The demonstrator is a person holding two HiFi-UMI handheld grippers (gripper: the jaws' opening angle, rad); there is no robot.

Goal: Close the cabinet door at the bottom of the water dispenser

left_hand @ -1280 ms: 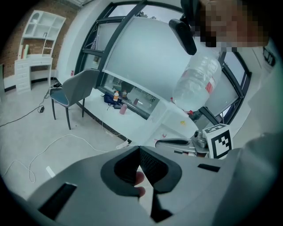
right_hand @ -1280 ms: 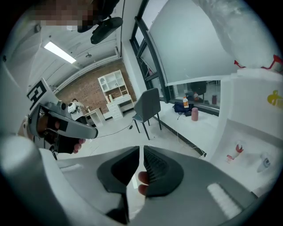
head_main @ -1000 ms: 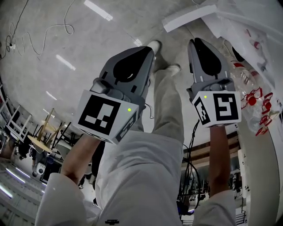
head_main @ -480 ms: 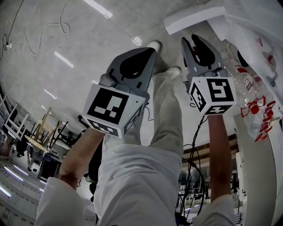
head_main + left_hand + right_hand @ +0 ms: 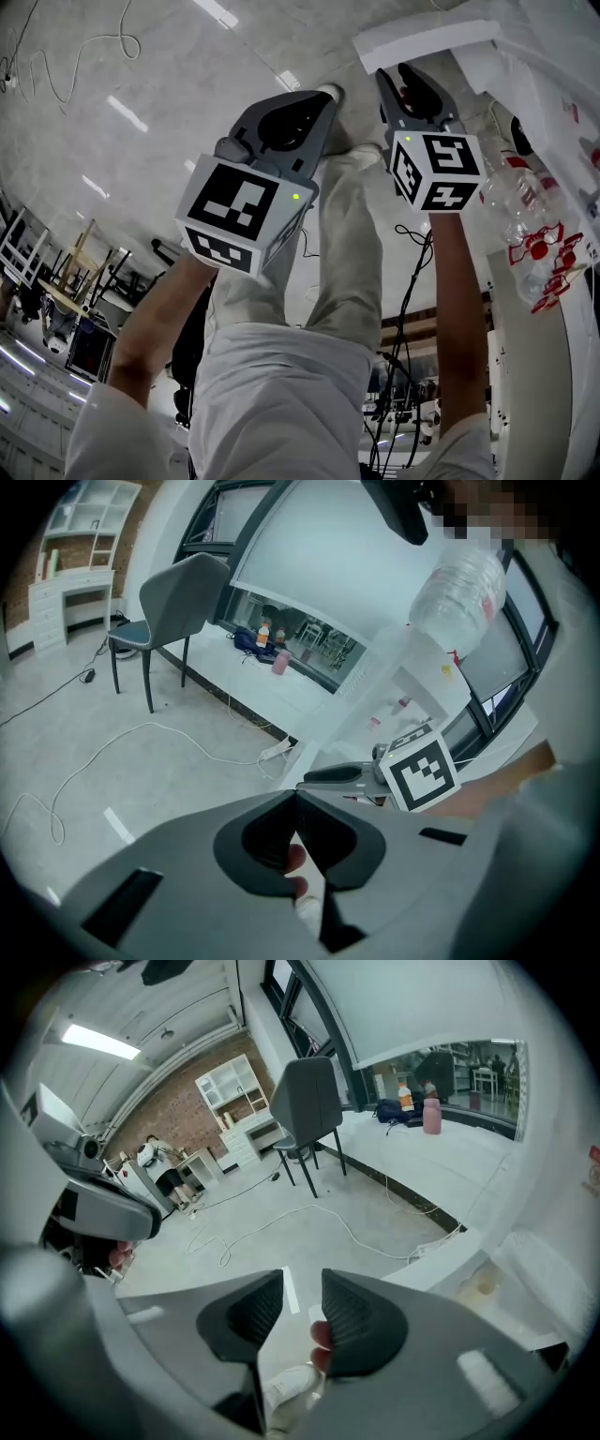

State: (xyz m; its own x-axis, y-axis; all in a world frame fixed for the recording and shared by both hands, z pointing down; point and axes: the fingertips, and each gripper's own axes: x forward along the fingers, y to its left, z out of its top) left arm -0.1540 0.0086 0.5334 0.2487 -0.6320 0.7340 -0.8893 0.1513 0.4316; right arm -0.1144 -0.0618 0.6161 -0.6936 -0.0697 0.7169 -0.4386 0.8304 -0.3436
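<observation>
The water dispenser (image 5: 553,309) stands at the right of the head view, with a clear bottle (image 5: 511,202) on it. A white flat panel (image 5: 422,37), apparently its low cabinet door, sticks out over the floor at the top. My right gripper (image 5: 403,80) hangs just below that panel; its jaws have just been opening and stand apart with nothing between them, as the right gripper view (image 5: 302,1283) shows. My left gripper (image 5: 323,98) is beside it to the left, shut and empty (image 5: 295,794). The dispenser (image 5: 394,682) and bottle (image 5: 459,588) rise ahead of it.
My own legs and shoes (image 5: 328,94) lie between the grippers. A grey chair (image 5: 173,607) stands by the window ledge, with white cables (image 5: 141,733) and a power strip (image 5: 278,750) on the floor. A person (image 5: 159,1162) stands far off by shelves.
Both grippers have sunk toward the floor, moving up in the head view. The right gripper's jaws have gone from closed to apart and now sit nearer the white panel.
</observation>
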